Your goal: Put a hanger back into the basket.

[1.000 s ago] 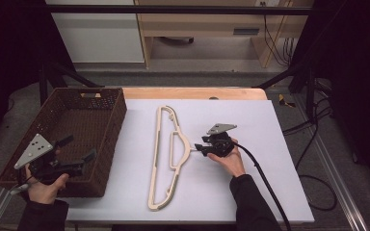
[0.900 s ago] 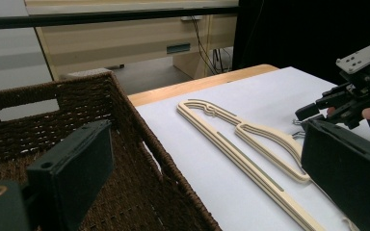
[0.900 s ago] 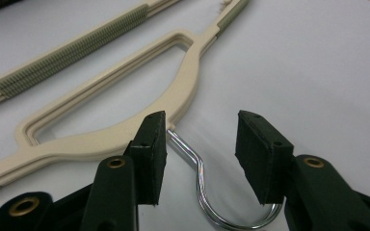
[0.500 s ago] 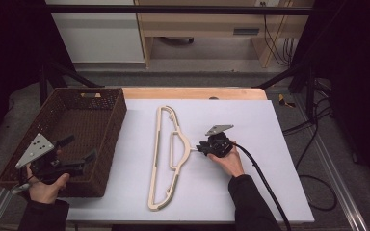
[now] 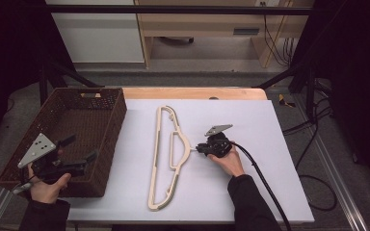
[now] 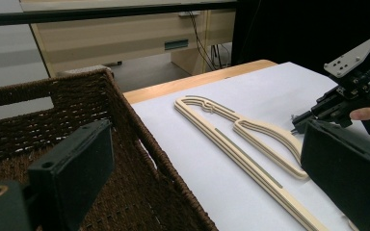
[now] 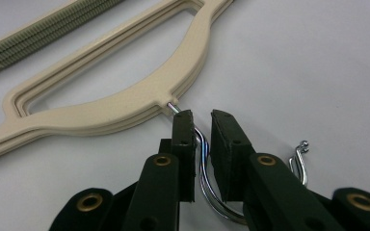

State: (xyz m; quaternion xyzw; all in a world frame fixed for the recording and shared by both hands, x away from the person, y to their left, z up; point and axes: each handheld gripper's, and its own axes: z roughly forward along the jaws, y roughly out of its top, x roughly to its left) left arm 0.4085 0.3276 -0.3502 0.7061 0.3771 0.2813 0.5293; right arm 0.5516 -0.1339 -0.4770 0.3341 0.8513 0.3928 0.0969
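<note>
Between the earlier picture and this one the right tool had crept a little closer to the neck of the hangers, and its jaws had just been closing with the chrome hook between them. The left tool had not shifted; it hovered over the near end of the wicker basket with its jaws wide apart and nothing in them.

The cream plastic hangers, apparently two or three stacked flat, lay lengthwise on the white table, just beside the basket, with the hook pointing toward the right hand.

In the right gripper view the pads flanked the wire just below where it left the plastic. A narrow gap remained between them, and whether both pads already pressed on the wire could not be read for certain; the left one looked to be touching.

To do this well, the squeeze needed finishing before any lift, since thin round wire would slip or swivel in a loose grip. Staying close to the neck was wise, because the long bodies would swing less from there. A second hook tip showed farther right, outside the jaws, so one hanger might be left behind or drag. A slow, level lift toward the basket would have suited.
</note>
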